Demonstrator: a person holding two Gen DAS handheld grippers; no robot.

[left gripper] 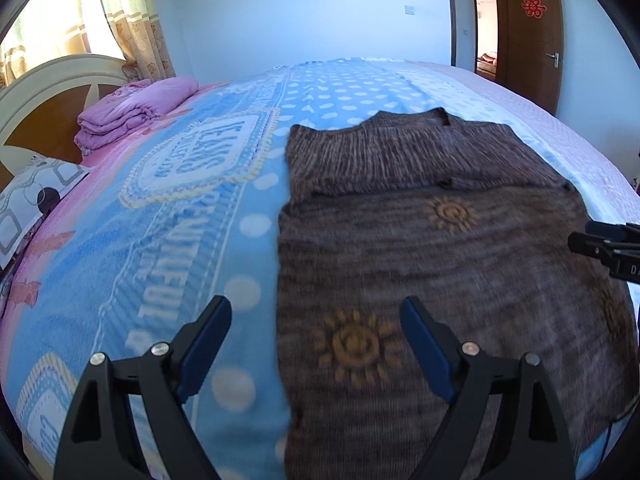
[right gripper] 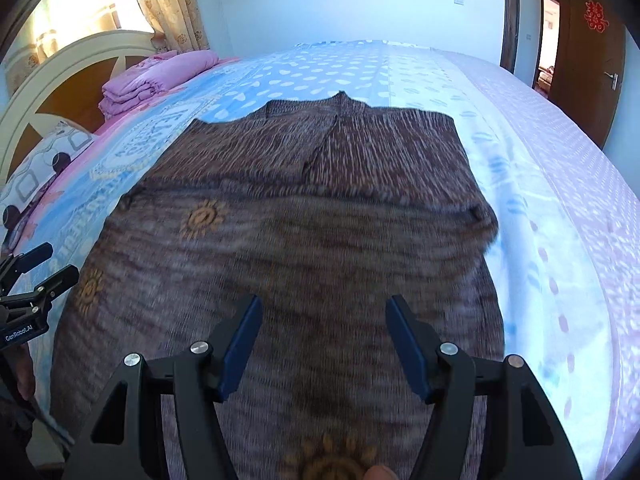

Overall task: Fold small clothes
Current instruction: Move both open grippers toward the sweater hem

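Left gripper (left gripper: 316, 308): spread wide and holding nothing, hovering over the left side edge of the sweater near the bed's near edge; one finger is above the bedspread, the other above the knit.
Right gripper (right gripper: 322, 306): also spread and holding nothing, hovering over the middle of the sweater's lower half.
Sweater (left gripper: 432, 248): brown knit with orange sun motifs, lying flat on the bed toward its near edge, neckline pointing to the far edge. The sleeves look already turned in across the chest, with a cross line showing where they lie.
Handling: judged soft, limp and fairly light. Knit will stretch and sag when lifted, and it should grip the pads rather than slip. Nothing fragile.
Where to hold: probably the two lower corners of the hem, or both side edges at equal height, pinching all layers so the folded sleeves stay put.
Bedspread (left gripper: 168, 240): blue with white dots and large printed lettering, too curved and blurred to read with confidence.
Writing: "GenRobot.AI" shows on the left gripper's body in the right wrist view. A red double-happiness paper cut (left gripper: 533, 3) hangs on the brown door (left gripper: 528, 32).
Pink quilt (left gripper: 132, 110): folded by the headboard, well apart from the sweater.
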